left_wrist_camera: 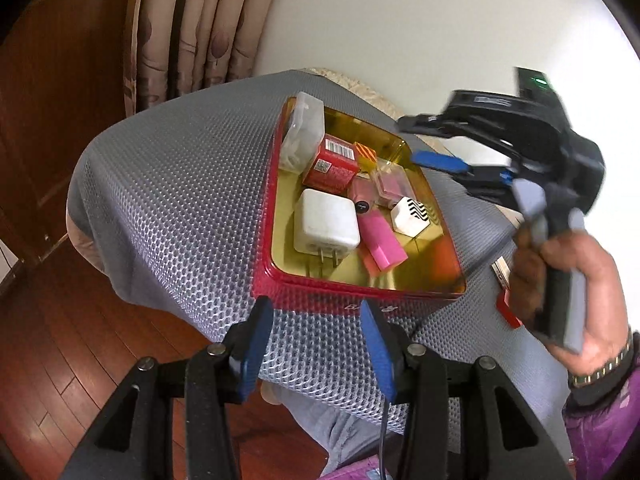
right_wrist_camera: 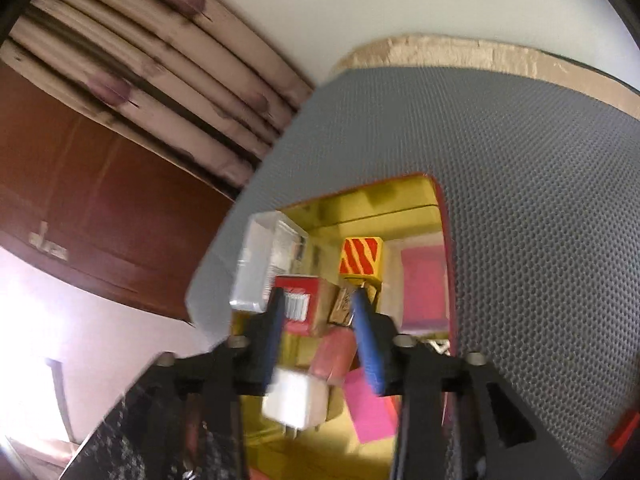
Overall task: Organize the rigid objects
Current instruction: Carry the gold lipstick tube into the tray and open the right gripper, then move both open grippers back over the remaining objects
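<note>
charger (left_wrist_camera: pixel 326 222) in tin (left_wrist_camera: pixel 360 286), tin on mat (left_wrist_camera: pixel 172 200)

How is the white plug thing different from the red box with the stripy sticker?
The white charger is plain white with rounded corners; the red box is red with sharp edges. The white charger has metal prongs sticking out; the red box carries a barcode label instead. Both sit inside the red tin with the gold inside.

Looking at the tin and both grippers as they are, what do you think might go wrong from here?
1. The red tin sits close to the mat's near edge; a nudge might push it off.
2. The tin is crowded: the clear box leans on its rim and could tip out.
3. The right gripper hangs over the tin, jaws open and empty; lowering may jostle the pink block.
</note>
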